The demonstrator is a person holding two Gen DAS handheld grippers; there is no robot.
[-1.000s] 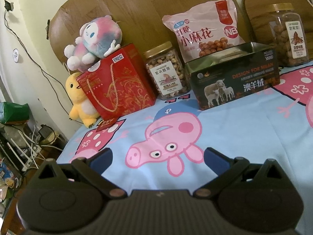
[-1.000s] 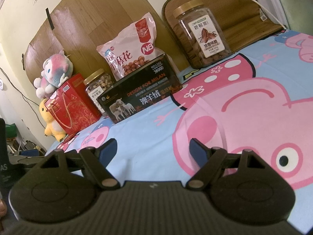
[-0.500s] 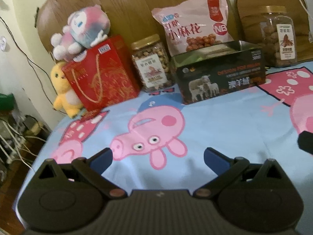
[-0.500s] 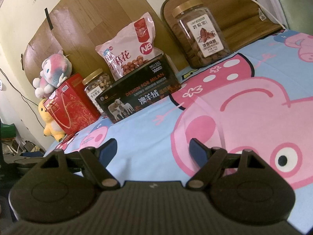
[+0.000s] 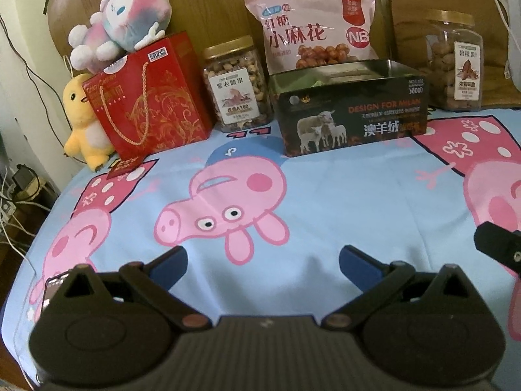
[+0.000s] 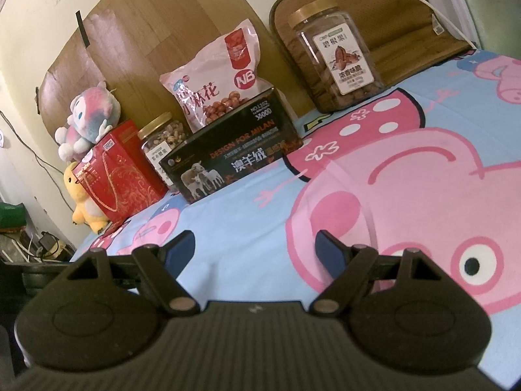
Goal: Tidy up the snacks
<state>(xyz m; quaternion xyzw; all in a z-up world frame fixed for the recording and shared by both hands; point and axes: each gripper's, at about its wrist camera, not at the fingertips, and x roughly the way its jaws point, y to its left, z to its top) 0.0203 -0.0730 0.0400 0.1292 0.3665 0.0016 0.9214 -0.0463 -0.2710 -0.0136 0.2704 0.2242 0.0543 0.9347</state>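
Note:
A row of snacks stands at the back of the bed: a red gift bag (image 5: pixel 146 97) (image 6: pixel 120 176), a nut jar (image 5: pixel 236 83) (image 6: pixel 162 140), a pink snack bag (image 5: pixel 312 29) (image 6: pixel 218 78), an open black tin box (image 5: pixel 351 110) (image 6: pixel 234 156) and a pecan jar (image 5: pixel 456 62) (image 6: pixel 335 55). My left gripper (image 5: pixel 263 264) is open and empty, low over the cartoon sheet. My right gripper (image 6: pixel 255 249) is open and empty; part of it shows at the right edge of the left wrist view (image 5: pixel 498 247).
A pink plush (image 5: pixel 120 19) sits on the gift bag and a yellow duck plush (image 5: pixel 81 120) stands beside it. A wooden headboard (image 5: pixel 202 0) and a brown cushion (image 5: pixel 433 0) back the row. Cables and clutter lie off the bed's left edge (image 5: pixel 19 189).
My left gripper has pulled back and turned right, so the snack row sits farther off and more centred. The right gripper has barely moved. Both stay open.

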